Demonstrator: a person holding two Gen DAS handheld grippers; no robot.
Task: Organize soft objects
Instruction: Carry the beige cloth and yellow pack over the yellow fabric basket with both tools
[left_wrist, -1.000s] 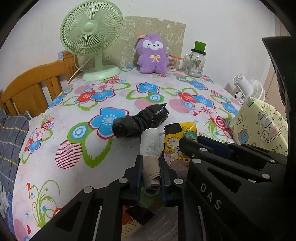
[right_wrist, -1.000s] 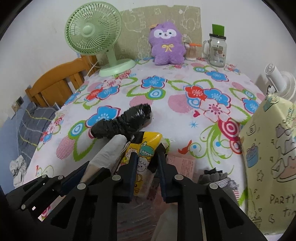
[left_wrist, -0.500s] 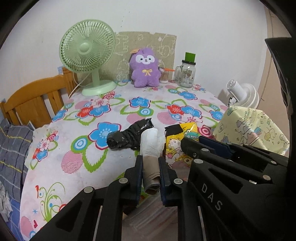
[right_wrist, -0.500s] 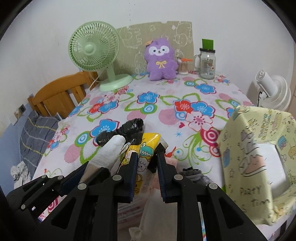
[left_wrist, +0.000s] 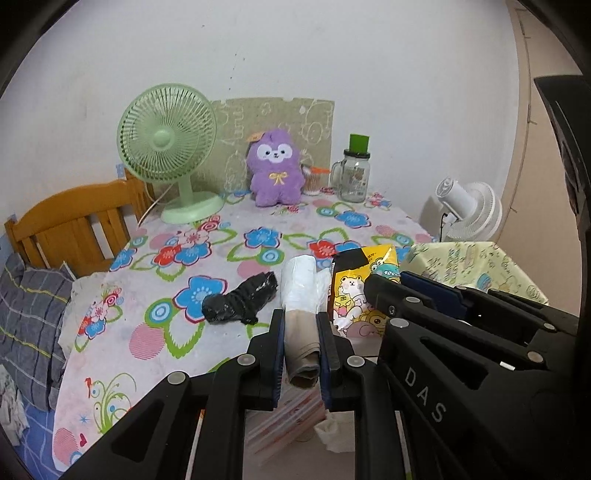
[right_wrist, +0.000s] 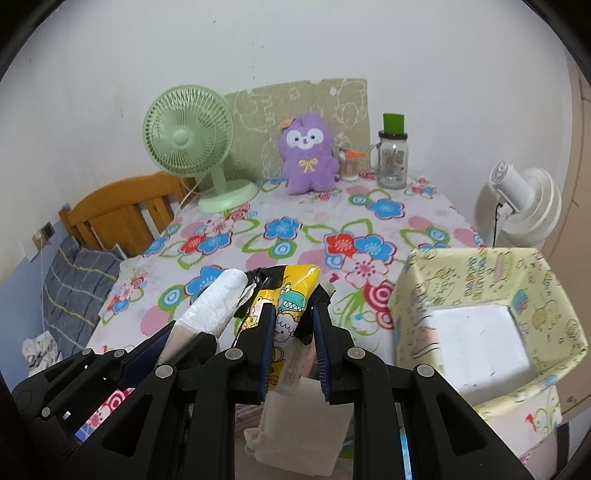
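Observation:
My left gripper is shut on a roll of white plastic bags with a beige core, held in the air above the table's near edge. Right beside it, my right gripper is shut on a yellow cartoon snack packet. That packet and the white roll show side by side in both views. A black rolled bag lies on the flowered tablecloth just beyond the left gripper. An open yellow patterned box with a white bottom stands to the right.
At the table's back stand a green fan, a purple plush and a glass jar with a green lid. A wooden chair and grey checked cloth are left; a white fan is right. Clear packets lie below the grippers.
Both grippers have risen and drawn back from the table, each keeping its hold. The black rolled bag stays on the cloth, and the yellow box's open top has come into the right view.

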